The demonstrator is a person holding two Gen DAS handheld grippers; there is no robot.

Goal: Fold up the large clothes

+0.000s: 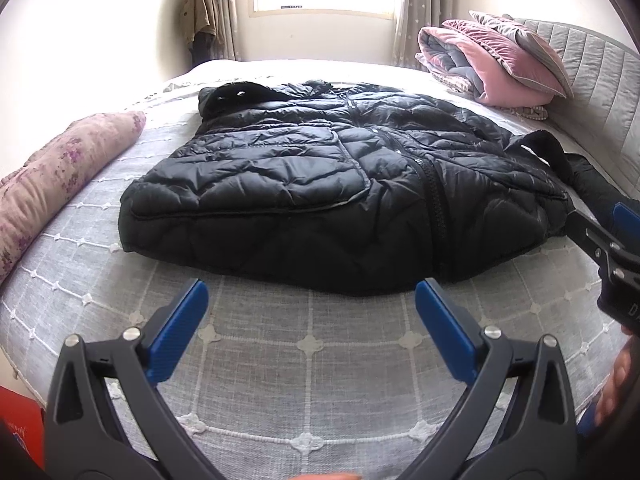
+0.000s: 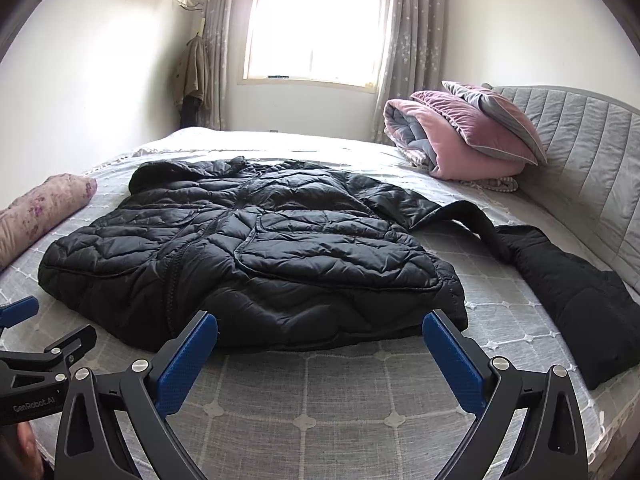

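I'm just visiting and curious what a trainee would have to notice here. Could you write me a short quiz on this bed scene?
1. True or false: the left gripper is clamped on the black puffer jacket.
2. Which lies nearest the headboard? A) floral bolster B) pink folded quilt C) the jacket
3. Fill in: one jacket sleeve stretches out across the ____.

Key: 1 false, both it and the right gripper hover open, short of the hem; 2 B; 3 bed.
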